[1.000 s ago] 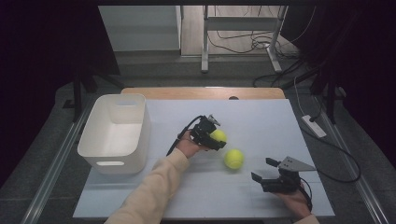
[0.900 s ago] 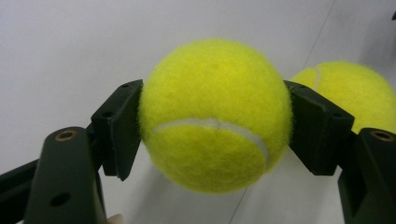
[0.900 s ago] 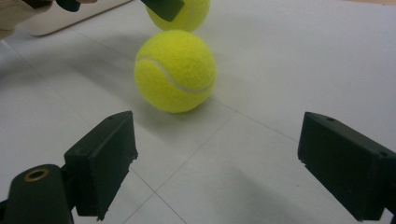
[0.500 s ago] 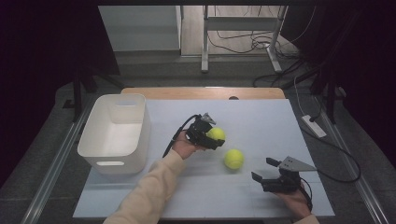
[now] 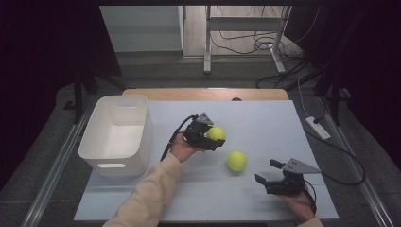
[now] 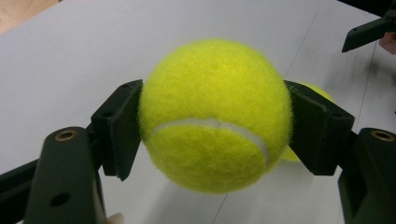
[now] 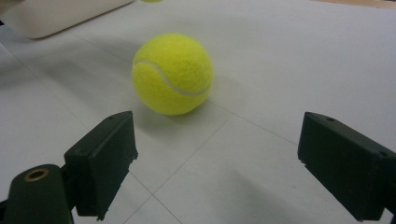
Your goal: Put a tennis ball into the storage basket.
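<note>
While the right gripper (image 5: pixel 270 172) sits lowest in the high view with its jaws spread wide and nothing between them, the second tennis ball (image 5: pixel 236 161) lies on the white table sheet (image 5: pixel 265 123) just beyond its fingertips, apart from them. Right gripper view: both black pads (image 7: pixel 102 158) stand far apart, and that ball (image 7: pixel 173 73) rests on the sheet ahead of the gap, nearer the left pad's side, touching neither. A pale bin edge (image 7: pixel 60 16) shows farther off past the ball.

Left gripper (image 5: pixel 211 137) comes next, held in a hand (image 5: pixel 182 149) with a light sleeve. Its jaws are clamped on the held tennis ball (image 5: pixel 216 134), which is raised off the sheet. Left gripper view: this ball (image 6: pixel 215 112) sits squarely between the pads (image 6: pixel 119 128), one pressing each side, white seam facing the camera. A sliver of the other ball (image 6: pixel 292 154) peeks out beyond the right-hand pad, down on the sheet. The right gripper's jaw tip shows far off at the top corner.

Farther from the left gripper's fingers, off to the side behind its body, stands the white bin (image 5: pixel 118 135), open top up, well apart from both balls. Beyond the fingertips the sheet runs to a wooden table edge (image 5: pixel 203 93).
</note>
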The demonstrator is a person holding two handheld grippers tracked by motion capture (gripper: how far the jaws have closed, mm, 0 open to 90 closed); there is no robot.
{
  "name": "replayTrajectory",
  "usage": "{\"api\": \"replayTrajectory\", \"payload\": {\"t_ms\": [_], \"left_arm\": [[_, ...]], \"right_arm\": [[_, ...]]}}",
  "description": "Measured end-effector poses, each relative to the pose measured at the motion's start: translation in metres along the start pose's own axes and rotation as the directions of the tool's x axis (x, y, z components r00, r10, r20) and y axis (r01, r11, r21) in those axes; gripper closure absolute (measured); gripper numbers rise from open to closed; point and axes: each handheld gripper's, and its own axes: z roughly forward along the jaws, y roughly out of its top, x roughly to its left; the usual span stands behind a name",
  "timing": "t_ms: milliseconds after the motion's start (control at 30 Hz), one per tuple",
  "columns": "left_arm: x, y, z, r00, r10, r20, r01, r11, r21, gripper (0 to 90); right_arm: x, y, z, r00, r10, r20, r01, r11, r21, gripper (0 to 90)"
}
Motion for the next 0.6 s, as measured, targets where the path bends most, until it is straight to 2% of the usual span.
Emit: {"api": "replayTrajectory", "payload": {"t_ms": [100,600], "left_arm": [[0.000,0.000,-0.005,0.9996,-0.016,0.025,0.017,0.9996,-0.022,27.3],[-0.007,0.002,-0.025,1.0000,0.002,-0.001,-0.003,0.9956,-0.093,27.3]], "right_arm": [[0.000,0.000,0.000,1.0000,-0.001,0.001,0.001,1.000,-0.001,11.4],[0.000,0.001,0.000,1.0000,-0.002,0.002,0.002,1.000,-0.010,11.7]]}}
